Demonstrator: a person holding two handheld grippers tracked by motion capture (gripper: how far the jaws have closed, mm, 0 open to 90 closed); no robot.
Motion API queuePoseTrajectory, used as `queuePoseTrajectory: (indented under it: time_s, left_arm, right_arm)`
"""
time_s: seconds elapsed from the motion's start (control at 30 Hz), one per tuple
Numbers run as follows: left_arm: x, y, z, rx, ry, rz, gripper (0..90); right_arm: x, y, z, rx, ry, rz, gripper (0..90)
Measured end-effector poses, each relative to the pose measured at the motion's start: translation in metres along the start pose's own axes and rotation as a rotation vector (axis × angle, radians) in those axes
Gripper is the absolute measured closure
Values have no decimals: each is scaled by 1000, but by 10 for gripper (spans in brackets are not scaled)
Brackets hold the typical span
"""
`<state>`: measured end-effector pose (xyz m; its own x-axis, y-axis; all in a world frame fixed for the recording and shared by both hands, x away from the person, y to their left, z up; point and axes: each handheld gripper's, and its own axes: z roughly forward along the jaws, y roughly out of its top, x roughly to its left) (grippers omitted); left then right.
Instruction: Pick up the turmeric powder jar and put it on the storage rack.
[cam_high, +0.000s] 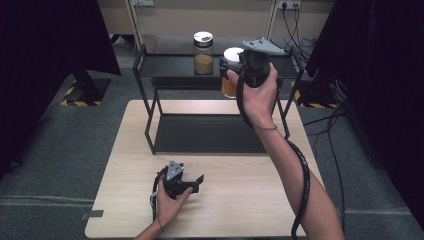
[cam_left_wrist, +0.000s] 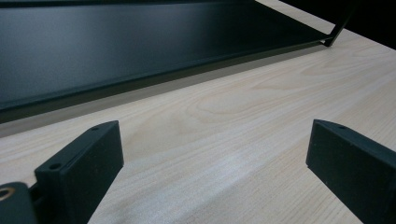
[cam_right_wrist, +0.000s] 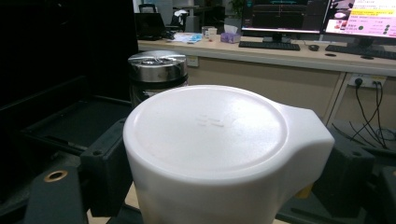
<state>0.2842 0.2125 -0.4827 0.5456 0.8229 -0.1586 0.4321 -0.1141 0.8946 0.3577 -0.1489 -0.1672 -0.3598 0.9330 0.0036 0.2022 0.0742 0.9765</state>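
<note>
white plastic capped the jar (cam_high: 231, 70) at the upper shelf (cam_high: 170, 65) of the black rack, and the right hand-held gripper (cam_right_wrist: 219, 163) had its jaws pressed on either side of that lid. beside it stood a steel-lidded jar (cam_high: 203, 52). the left hand-held gripper (cam_high: 192, 181) rested on the desk (cam_high: 240, 200), jaws wide apart, holding nothing.

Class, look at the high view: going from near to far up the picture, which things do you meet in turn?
Left gripper → lower shelf of the black rack → right gripper at the white-lidded jar → steel-lidded jar
</note>
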Motion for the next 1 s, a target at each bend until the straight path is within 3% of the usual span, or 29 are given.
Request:
queuePoseTrajectory:
  time_s: [1.0]
  left_arm:
    - [1,0,-1,1,-6,5,31]
  right_arm:
    - [4,28,19,-4,-17,5,200]
